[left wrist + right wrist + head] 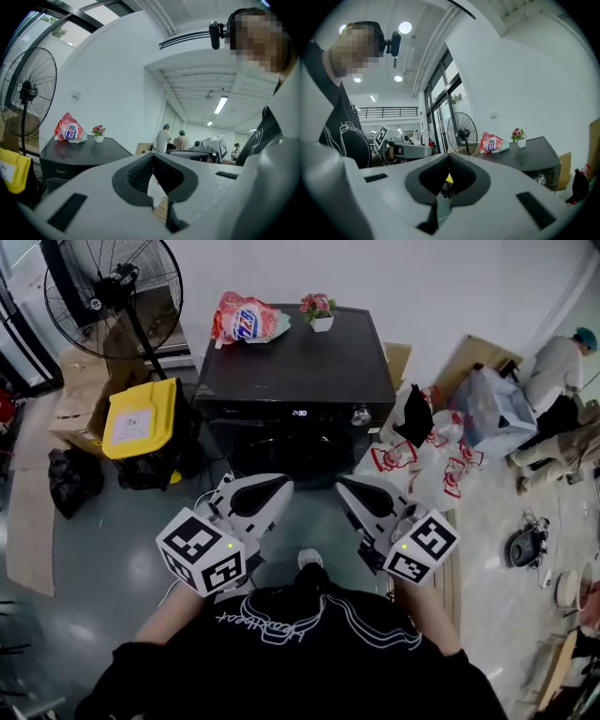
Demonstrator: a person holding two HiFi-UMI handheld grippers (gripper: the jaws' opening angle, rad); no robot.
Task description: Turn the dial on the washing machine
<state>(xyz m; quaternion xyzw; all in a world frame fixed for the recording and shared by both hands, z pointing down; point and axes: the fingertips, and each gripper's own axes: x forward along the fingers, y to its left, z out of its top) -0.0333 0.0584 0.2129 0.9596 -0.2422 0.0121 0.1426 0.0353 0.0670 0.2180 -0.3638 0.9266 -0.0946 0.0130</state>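
Observation:
The black washing machine (295, 362) stands ahead of me, with a lit display (300, 413) and a silver dial (361, 414) at the right of its front panel. My left gripper (284, 484) and right gripper (342, 484) are held level in front of my chest, tips angled toward each other, well short of the machine. Both are shut with nothing between the jaws. The left gripper view shows its closed tips (153, 154) and the machine (79, 157) off to the left. In the right gripper view the closed tips (449, 154) sit left of the dial (540, 178).
A detergent bag (246, 320) and a small flower pot (320, 309) sit on the machine. A standing fan (112, 287) and a yellow-lidded bin (141, 418) are to its left. Plastic bags (422, 460), cardboard and a crouching person (562, 381) are to its right.

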